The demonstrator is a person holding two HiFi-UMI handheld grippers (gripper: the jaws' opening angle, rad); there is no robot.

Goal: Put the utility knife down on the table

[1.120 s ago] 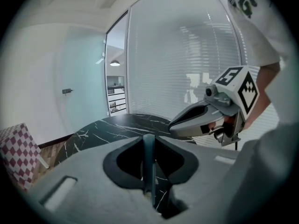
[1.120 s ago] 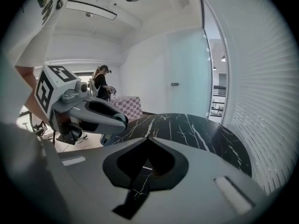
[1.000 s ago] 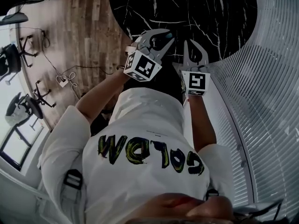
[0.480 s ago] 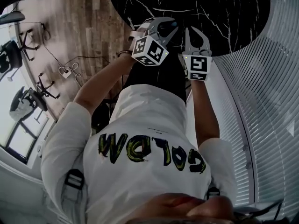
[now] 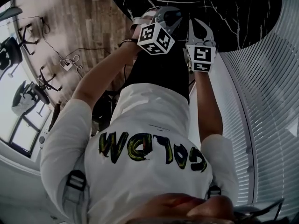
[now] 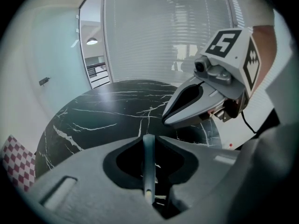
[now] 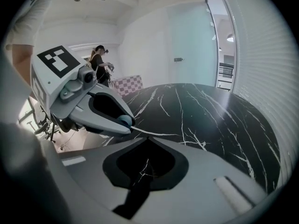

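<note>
Two grippers hang over the edge of the black marbled table, at the top centre of the head view. The left gripper is clamped on the slim grey utility knife. The knife's long axis runs along the jaws, and it points up-frame toward the table. The right gripper has its jaws together, with nothing between them. The shirt carries upside-down lettering that seems to read "GOLDM".

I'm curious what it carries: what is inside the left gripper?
A slim grey utility knife, seen edge-on, pinched in the left gripper. The jaws cover its flat sides, and no blade shows.
</note>
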